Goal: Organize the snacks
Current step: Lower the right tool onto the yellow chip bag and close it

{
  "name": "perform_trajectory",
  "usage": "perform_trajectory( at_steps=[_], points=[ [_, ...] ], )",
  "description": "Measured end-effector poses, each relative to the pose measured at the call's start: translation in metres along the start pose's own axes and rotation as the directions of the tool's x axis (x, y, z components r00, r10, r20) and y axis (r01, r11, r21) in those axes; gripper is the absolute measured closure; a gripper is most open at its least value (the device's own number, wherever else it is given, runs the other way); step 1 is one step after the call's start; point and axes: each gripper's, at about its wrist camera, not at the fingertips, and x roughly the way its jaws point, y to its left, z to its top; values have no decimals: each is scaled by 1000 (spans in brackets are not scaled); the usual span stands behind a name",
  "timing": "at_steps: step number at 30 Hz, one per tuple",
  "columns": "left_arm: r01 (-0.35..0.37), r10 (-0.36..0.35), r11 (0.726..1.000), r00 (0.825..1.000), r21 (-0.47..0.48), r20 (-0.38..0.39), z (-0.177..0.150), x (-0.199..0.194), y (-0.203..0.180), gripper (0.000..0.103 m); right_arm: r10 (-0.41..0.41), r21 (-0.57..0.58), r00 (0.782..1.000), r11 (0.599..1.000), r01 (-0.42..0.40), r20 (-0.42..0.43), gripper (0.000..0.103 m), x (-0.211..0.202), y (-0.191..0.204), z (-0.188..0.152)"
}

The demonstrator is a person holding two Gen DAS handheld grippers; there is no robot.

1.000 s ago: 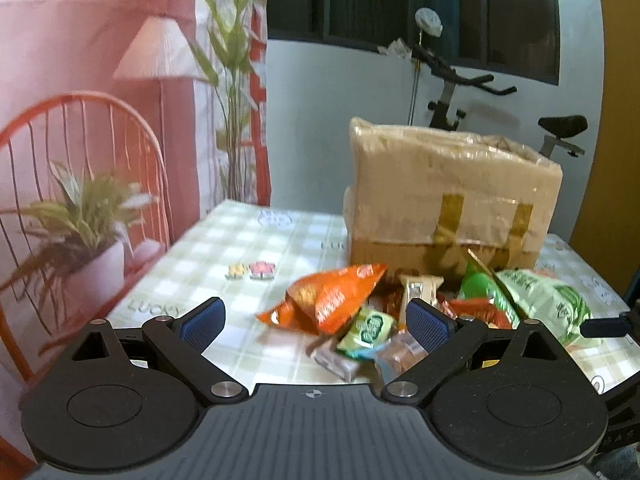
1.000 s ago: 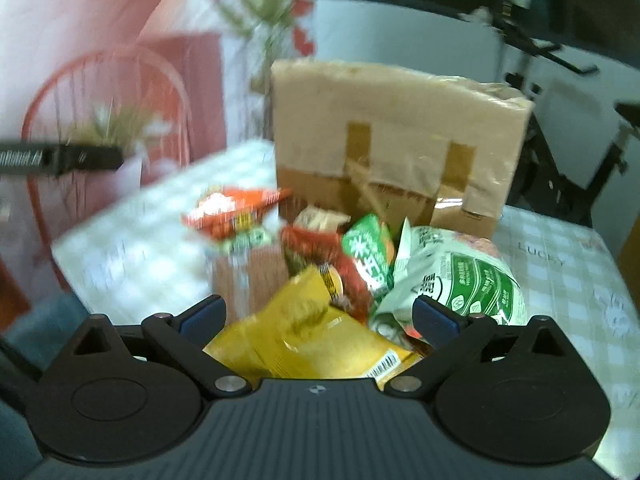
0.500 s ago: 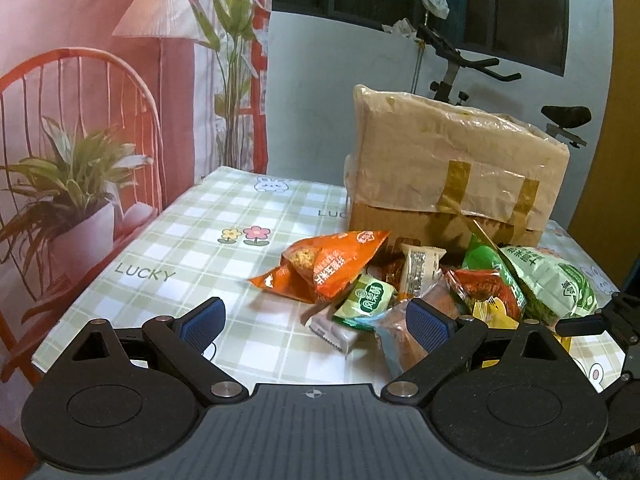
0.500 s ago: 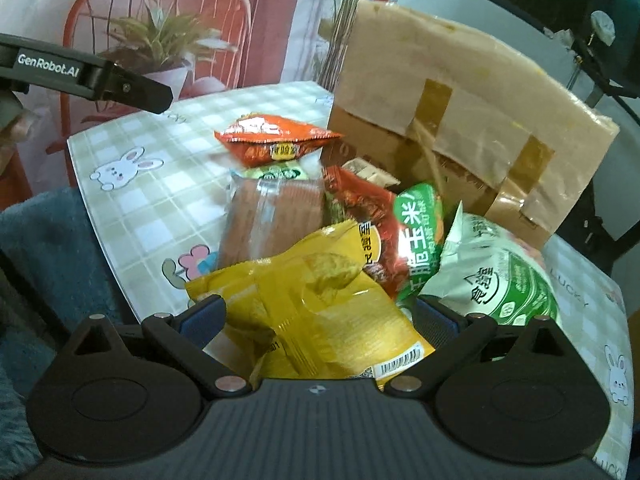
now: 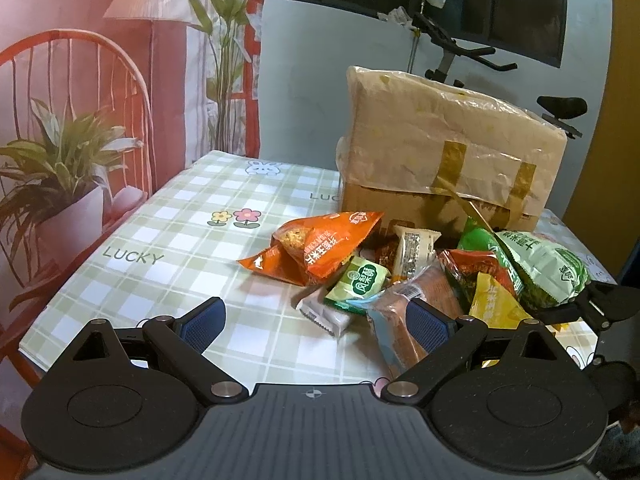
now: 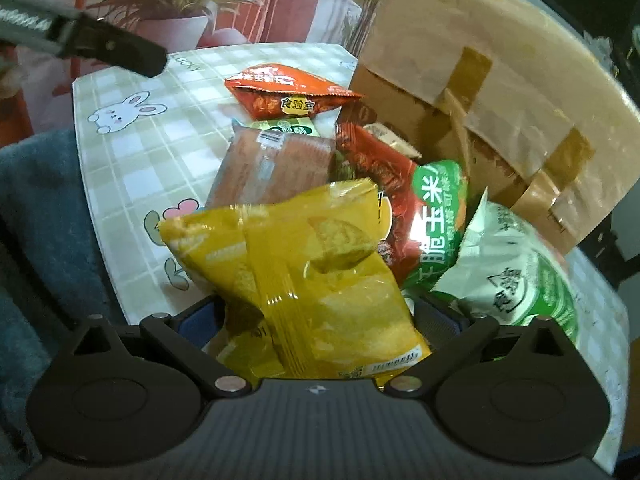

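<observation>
We straddle crinkly yellow foil snack packet (image 6: 316, 280) with right gripper (image 6: 316, 316), jaws wide, nothing clamped; packet at pile's near edge, before taped cardboard box (image 6: 492, 92). Left gripper (image 5: 312, 320) gaping, empty. Step: first pick. Next: close, lift.

Both grippers: black plastic, ribbed grey top plate. Left gripper (image 5: 316, 318) has blue finger pads (image 5: 202, 322) and silver pivot screws (image 5: 222, 390). Right gripper (image 6: 316, 316) matches.
</observation>
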Motion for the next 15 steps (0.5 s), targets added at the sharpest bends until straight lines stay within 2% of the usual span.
perform_trajectory(
  at_steps=[9, 15],
  points=[
    [10, -10, 1000, 1000, -12, -19, -4, 3, 1, 6, 29, 167, 997, 985, -41, 77, 2, 3, -7, -11],
    [6, -7, 1000, 1000, -21, -24, -6, 4, 2, 6, 98, 333, 981, 931, -149, 165, 11, -5, -14, -26]
  ],
)
